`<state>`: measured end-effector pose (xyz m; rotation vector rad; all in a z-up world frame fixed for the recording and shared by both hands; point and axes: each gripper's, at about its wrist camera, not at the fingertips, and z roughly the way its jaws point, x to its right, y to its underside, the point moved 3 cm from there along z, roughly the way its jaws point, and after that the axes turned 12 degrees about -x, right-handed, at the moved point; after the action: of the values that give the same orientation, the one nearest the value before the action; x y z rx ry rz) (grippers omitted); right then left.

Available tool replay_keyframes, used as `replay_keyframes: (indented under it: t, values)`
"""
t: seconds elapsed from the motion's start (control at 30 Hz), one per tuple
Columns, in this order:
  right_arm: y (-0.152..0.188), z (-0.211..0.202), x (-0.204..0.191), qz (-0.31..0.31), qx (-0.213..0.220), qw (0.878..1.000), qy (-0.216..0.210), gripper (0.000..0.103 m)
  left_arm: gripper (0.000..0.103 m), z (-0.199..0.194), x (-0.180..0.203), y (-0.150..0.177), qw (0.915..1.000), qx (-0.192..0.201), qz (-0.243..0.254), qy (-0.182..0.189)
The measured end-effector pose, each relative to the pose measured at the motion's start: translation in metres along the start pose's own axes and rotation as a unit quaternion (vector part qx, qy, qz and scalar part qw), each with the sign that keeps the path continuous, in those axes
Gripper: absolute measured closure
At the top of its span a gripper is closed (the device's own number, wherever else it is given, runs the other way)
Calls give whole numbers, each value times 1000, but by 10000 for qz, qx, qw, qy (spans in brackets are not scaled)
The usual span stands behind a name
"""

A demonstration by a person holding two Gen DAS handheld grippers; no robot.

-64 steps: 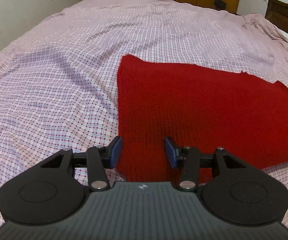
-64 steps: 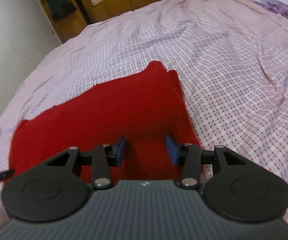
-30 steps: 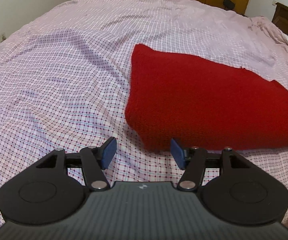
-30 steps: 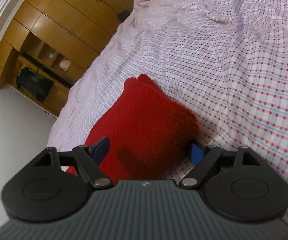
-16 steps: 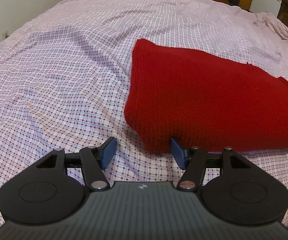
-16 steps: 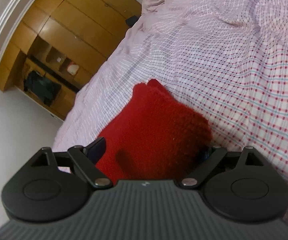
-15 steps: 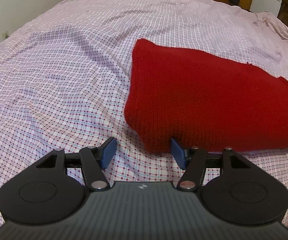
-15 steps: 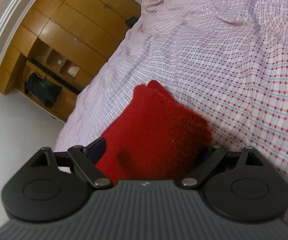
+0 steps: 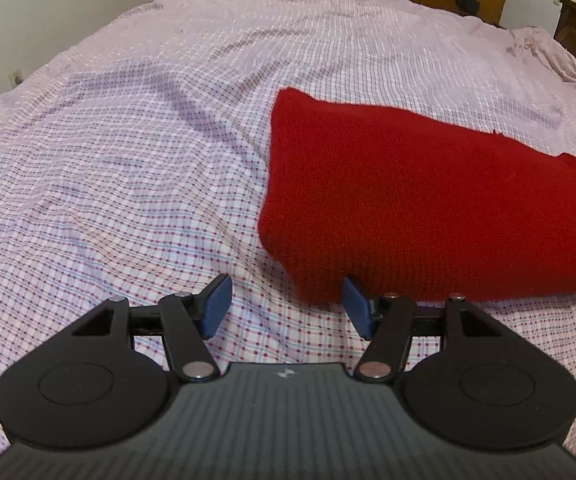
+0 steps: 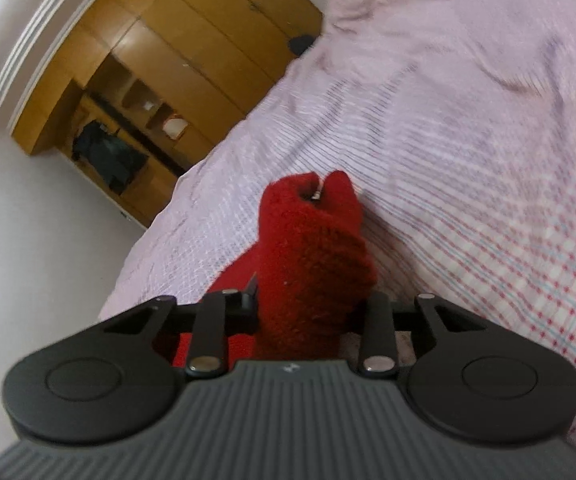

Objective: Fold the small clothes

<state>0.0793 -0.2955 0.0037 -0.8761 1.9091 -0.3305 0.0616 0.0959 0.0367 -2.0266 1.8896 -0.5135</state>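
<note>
Clamped in my right gripper is a bunched corner of the red knit garment, lifted off the checked bedsheet. My left gripper hovers with its blue pads spread wide at the garment's near corner (holding nothing); the rest lies flat.

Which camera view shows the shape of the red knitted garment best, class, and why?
The left wrist view: the red knitted garment lies spread on the checked bedsheet, most edges visible, with the open left claw at its near corner. The right wrist view is blurred and shows only a bunched fold gripped in the right claw.
</note>
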Motion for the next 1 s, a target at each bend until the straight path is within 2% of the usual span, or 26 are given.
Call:
replay_keyframes:
  t: [0.13, 0.5, 0.67, 1.0]
  values:
    - [-4, -9, -27, -551, 117, 9984, 32, 70, 37, -9, -9, -1, 9999, 109, -77, -9]
    - [-6, -22, -109, -1748, 241, 9835, -396, 71, 37, -32, -28, -21, 9989, 427, -29, -172]
    - [4, -16, -146, -2211, 250, 9739, -453, 71, 37, -39, -35, -25, 9984, 518, -1, -232]
    - [35, 8, -196, -2906, -34, 9554, -528, 71, 37, -40, -44, -26, 9981, 578, -31, -216]
